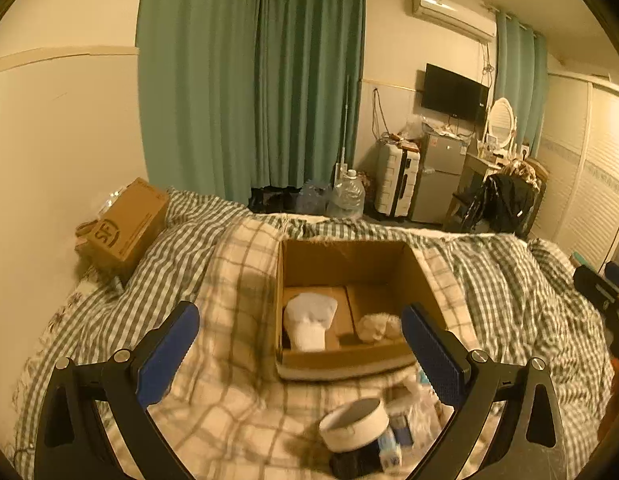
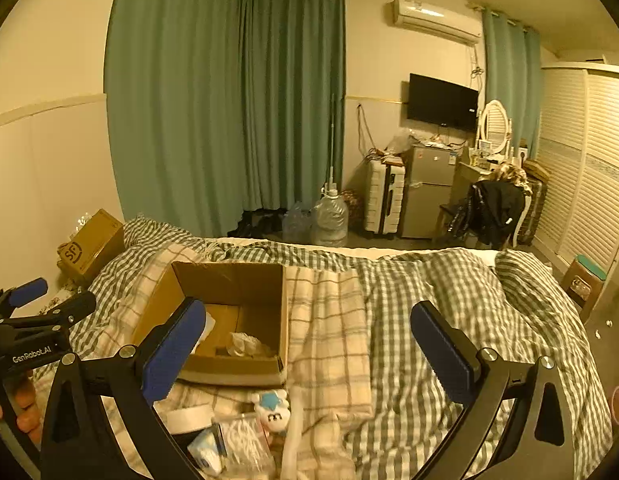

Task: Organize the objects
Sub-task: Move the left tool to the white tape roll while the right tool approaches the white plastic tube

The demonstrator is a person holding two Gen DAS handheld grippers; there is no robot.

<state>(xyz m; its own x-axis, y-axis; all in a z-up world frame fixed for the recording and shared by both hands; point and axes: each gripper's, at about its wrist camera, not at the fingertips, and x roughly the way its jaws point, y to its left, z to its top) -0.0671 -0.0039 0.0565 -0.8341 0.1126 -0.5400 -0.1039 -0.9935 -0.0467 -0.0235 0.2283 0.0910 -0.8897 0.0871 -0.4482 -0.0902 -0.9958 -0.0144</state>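
Observation:
An open cardboard box (image 1: 341,264) (image 2: 229,284) sits on the checked bedding. Inside lie a white rolled cloth (image 1: 309,320) and a crumpled pale bundle (image 1: 375,328). Nearer me, in front of the box, lie a round white tin (image 1: 355,424) (image 2: 189,418), a small plush toy with a blue star (image 2: 273,408) and a clear bag (image 2: 241,440). My left gripper (image 1: 300,310) hangs open above the box's near side with nothing between its fingers. My right gripper (image 2: 309,306) is open and empty over the bedding, right of the box.
A closed cardboard box marked SF (image 1: 125,228) rests at the bed's far left by the wall. Beyond the bed stand a water jug (image 1: 347,196), a white suitcase (image 1: 397,178), a small fridge (image 1: 437,176) and a chair draped in black clothing (image 1: 505,200).

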